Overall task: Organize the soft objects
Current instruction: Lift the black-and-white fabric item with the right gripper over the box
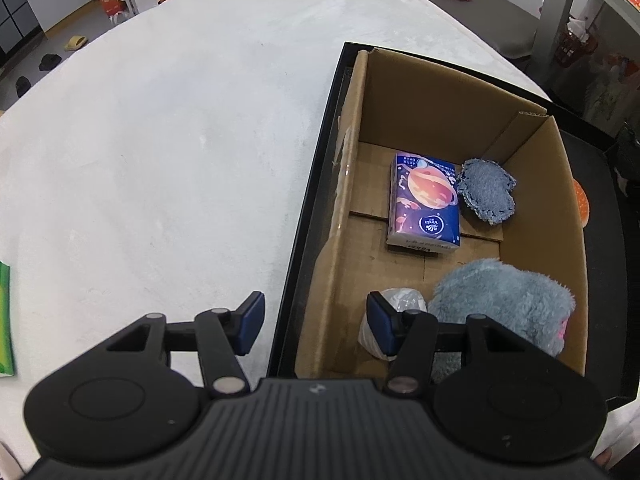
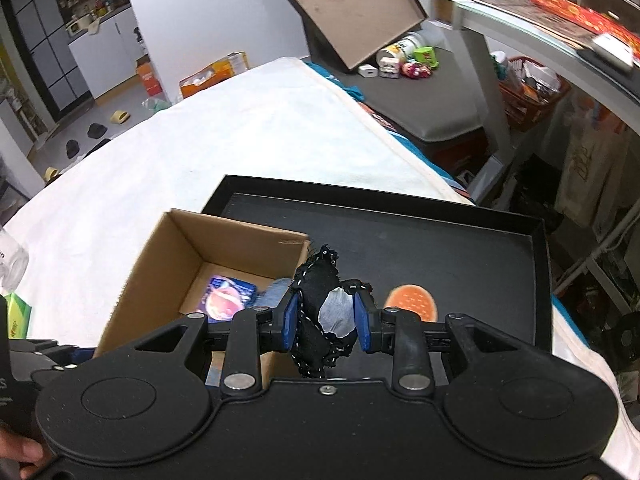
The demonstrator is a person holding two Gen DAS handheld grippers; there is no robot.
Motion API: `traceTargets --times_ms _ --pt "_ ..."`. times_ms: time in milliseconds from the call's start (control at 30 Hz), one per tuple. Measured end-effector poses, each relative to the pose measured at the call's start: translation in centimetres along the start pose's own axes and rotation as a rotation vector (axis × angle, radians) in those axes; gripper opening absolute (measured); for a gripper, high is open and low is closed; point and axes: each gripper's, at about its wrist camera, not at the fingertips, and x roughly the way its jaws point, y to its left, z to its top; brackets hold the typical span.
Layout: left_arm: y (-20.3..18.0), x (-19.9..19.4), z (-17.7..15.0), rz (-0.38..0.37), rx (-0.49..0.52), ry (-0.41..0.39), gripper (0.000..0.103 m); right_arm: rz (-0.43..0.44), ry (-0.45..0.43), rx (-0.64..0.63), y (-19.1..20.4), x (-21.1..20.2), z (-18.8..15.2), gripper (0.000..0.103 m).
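Note:
An open cardboard box point(image 1: 440, 92) stands in a black tray point(image 1: 316, 160). It holds a purple tissue pack point(image 1: 424, 200), a denim pad point(image 1: 486, 190), a fluffy blue-grey plush point(image 1: 504, 300) and a white wrapped bundle point(image 1: 404, 304). My left gripper point(image 1: 316, 322) is open, and its fingers straddle the box's left wall with nothing gripped. My right gripper point(image 2: 326, 314) is shut on a black stitched fabric toy point(image 2: 316, 284) with a white patch, held above the tray by the box's right wall point(image 2: 298, 246). A burger-shaped piece point(image 2: 412, 302) lies on the tray beyond it.
The tray sits on a table under a white cloth point(image 1: 160, 160). A green pack point(image 1: 5, 320) lies at the table's left edge. Beyond the table are a grey bench with toys point(image 2: 408, 64), shelves on the right and shoes on the floor.

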Motion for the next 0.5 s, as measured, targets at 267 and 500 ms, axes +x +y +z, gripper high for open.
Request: traceTargets --times_ms 267,500 --pt "0.7 0.1 -0.2 -0.039 -0.01 -0.004 0.037 0.019 0.027 -0.041 3.1 0.5 0.5 0.029" --pt "0.9 0.0 -0.2 -0.066 -0.013 -0.006 0.017 0.052 0.056 -0.082 6.5 1.1 0.7 0.029"
